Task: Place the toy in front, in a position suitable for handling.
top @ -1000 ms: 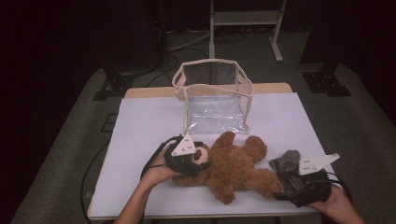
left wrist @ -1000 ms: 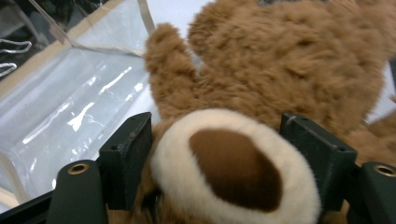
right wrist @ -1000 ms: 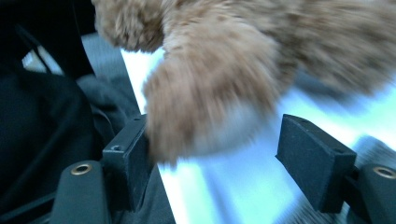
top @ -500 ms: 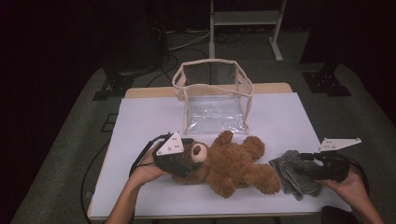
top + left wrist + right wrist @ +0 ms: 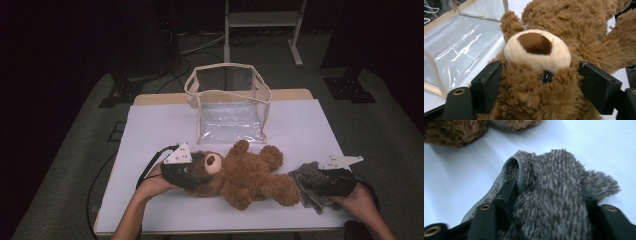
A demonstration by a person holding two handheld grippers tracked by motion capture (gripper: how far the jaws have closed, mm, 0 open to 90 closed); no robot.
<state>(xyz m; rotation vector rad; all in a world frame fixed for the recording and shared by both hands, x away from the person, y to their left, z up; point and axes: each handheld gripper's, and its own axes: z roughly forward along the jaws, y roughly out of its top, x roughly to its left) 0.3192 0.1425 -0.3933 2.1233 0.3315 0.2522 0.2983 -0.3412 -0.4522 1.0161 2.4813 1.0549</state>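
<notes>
One teddy bear (image 5: 245,172) head-clamped in left tool (image 5: 192,176), one grey fuzzy cloth (image 5: 310,182) bunched within closing right tool (image 5: 325,184), one clear bag (image 5: 227,102).

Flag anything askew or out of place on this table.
Nothing spilled or damaged. The teddy bear lies flat on its back, and the grey fuzzy cloth sits bunched at the table's near right corner. The clear bag stands upright.

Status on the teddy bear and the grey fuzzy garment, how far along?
Done: nothing packed or dressed yet; the clear bag stands behind.
In hand: left gripper has the teddy bear by the head, jaws just closing. Right gripper closes over the grey fuzzy garment.
Left: apparently getting it onto the bear.
</notes>
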